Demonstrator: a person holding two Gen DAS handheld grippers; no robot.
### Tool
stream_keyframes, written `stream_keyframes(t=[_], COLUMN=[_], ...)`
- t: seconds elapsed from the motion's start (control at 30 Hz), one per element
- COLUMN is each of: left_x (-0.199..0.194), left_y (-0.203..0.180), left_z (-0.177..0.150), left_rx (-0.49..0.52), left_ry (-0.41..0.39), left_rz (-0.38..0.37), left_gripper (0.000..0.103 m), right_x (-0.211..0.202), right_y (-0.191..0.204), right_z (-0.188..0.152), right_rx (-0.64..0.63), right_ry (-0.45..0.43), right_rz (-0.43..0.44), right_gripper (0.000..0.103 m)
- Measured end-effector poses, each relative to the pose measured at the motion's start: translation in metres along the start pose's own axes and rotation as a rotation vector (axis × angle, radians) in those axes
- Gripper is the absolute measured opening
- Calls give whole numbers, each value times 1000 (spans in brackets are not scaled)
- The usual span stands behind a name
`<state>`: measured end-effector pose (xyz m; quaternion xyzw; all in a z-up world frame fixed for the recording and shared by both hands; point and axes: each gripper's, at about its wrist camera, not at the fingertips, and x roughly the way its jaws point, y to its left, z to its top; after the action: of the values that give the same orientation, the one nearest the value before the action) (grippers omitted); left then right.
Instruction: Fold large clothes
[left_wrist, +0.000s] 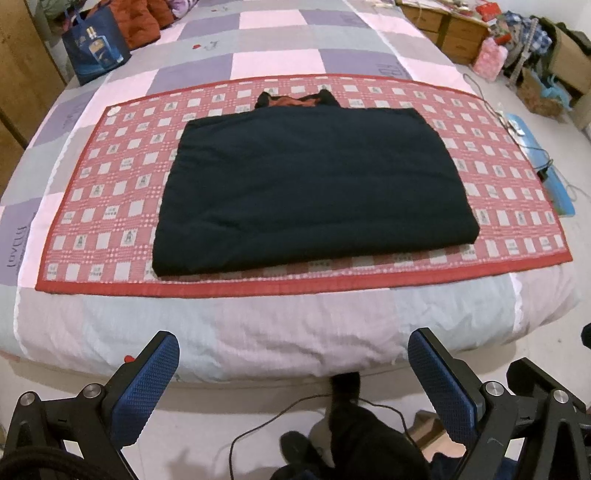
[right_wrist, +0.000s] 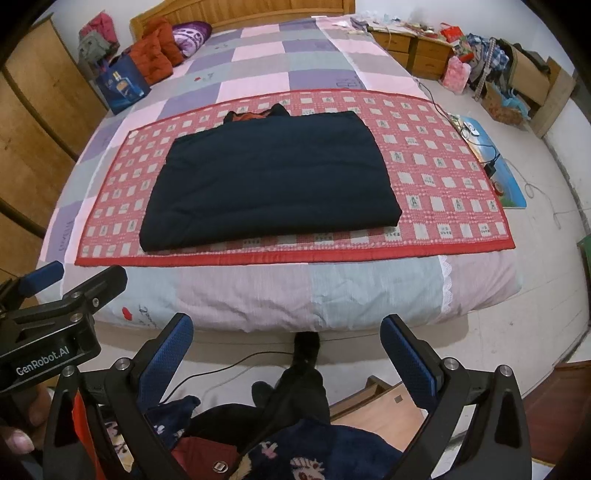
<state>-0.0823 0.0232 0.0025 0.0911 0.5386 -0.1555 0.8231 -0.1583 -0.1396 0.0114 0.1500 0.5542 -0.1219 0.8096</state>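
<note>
A dark navy garment (left_wrist: 310, 188) (right_wrist: 269, 177) lies folded into a thick rectangle on a red checked mat (left_wrist: 110, 206) (right_wrist: 443, 192) across the bed. An orange lining with dark collar tips (left_wrist: 295, 100) (right_wrist: 255, 115) pokes out at its far edge. My left gripper (left_wrist: 291, 354) is open, held off the bed's near edge above the floor, with nothing between its blue pads. My right gripper (right_wrist: 286, 339) is open too, likewise back from the bed. The left gripper's body (right_wrist: 55, 321) shows at the left of the right wrist view.
The bed's patchwork quilt (left_wrist: 280, 48) (right_wrist: 258, 55) carries a blue bag (left_wrist: 96, 48) (right_wrist: 122, 83), orange cushions (right_wrist: 155, 51) and a purple pillow (right_wrist: 190, 35) at the far left. A person's dark legs (right_wrist: 299, 387) and a cable (left_wrist: 258, 424) are below. Clutter and drawers (right_wrist: 424, 51) stand right.
</note>
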Motion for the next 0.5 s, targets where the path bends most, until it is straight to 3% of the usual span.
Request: stream_keyframes(t=[0.5], left_x=[0], left_y=[-1], left_z=[1], left_rx=[-3], left_ry=[2], left_rz=[1], left_gripper=[102], right_x=[2], right_y=[-1], right_z=[4], right_rx=[0], right_ry=[0], right_rz=[-5], right_gripper=[103])
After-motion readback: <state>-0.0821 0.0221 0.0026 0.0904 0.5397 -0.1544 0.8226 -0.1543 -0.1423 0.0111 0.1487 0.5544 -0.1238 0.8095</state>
